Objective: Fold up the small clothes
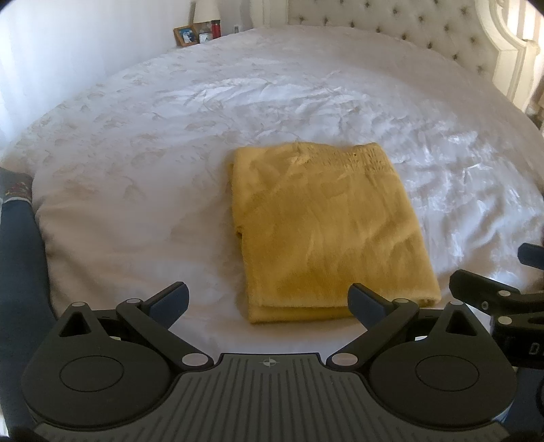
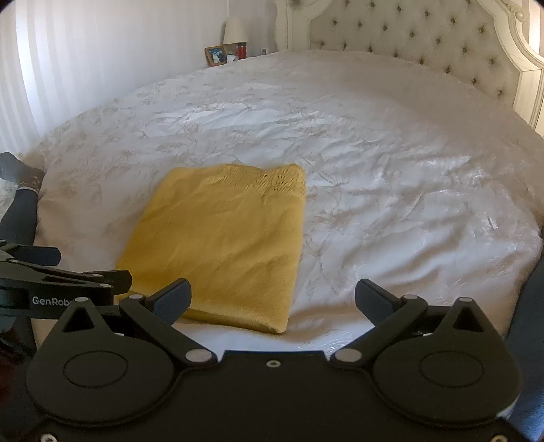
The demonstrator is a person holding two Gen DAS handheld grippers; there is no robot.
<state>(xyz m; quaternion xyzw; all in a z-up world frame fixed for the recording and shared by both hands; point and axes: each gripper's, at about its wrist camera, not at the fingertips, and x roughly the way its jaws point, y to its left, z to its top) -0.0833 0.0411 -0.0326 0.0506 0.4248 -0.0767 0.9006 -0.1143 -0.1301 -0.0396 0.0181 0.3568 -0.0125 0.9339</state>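
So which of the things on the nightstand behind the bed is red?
The small red container, standing right of the framed photo at the lamp's base; the others are brown or pale.

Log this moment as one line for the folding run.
left gripper: open | right gripper: open | yellow knit garment: folded, flat on white bedspread | contact: none

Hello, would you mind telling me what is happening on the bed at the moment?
A person is folding small clothes with a handheld gripper in each hand. A yellow knit garment lies folded into a neat rectangle on the white bedspread. The left gripper and the right gripper are both open and hold nothing, poised at the near edge of the garment. A dark piece of clothing lies at the left edge of the bed.
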